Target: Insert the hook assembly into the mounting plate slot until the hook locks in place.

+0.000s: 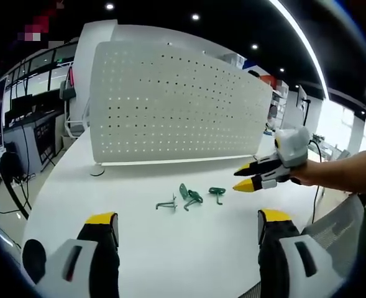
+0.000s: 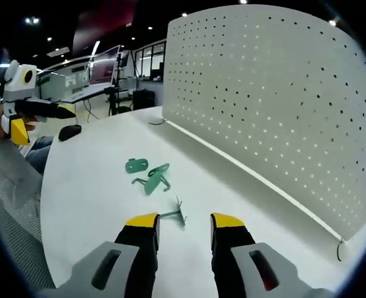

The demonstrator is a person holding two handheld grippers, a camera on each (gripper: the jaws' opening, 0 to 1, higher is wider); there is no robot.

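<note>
A white perforated mounting plate [image 1: 170, 105] stands upright at the back of the white table [image 1: 139, 248]. Three small green hook pieces lie in front of it: a thin one [image 1: 167, 203], a wider one [image 1: 191, 195] and a third [image 1: 217, 193]. My left gripper [image 1: 187, 218] is open wide, well short of the hooks. A hand holds my right gripper [image 1: 245, 177] just right of the third hook. In the right gripper view the plate [image 2: 276, 105] fills the right side. There my right gripper [image 2: 184, 220] is open, and the thin hook [image 2: 175, 214] lies just ahead of its tips, ungripped.
The plate's round foot [image 1: 97, 169] rests on the table at its left end. Desks with monitors [image 1: 27, 118] and cables lie beyond the table's left edge. A mesh chair back [image 1: 338, 230] sits at the near right. A dark mouse [image 2: 69, 131] lies near the table's far edge.
</note>
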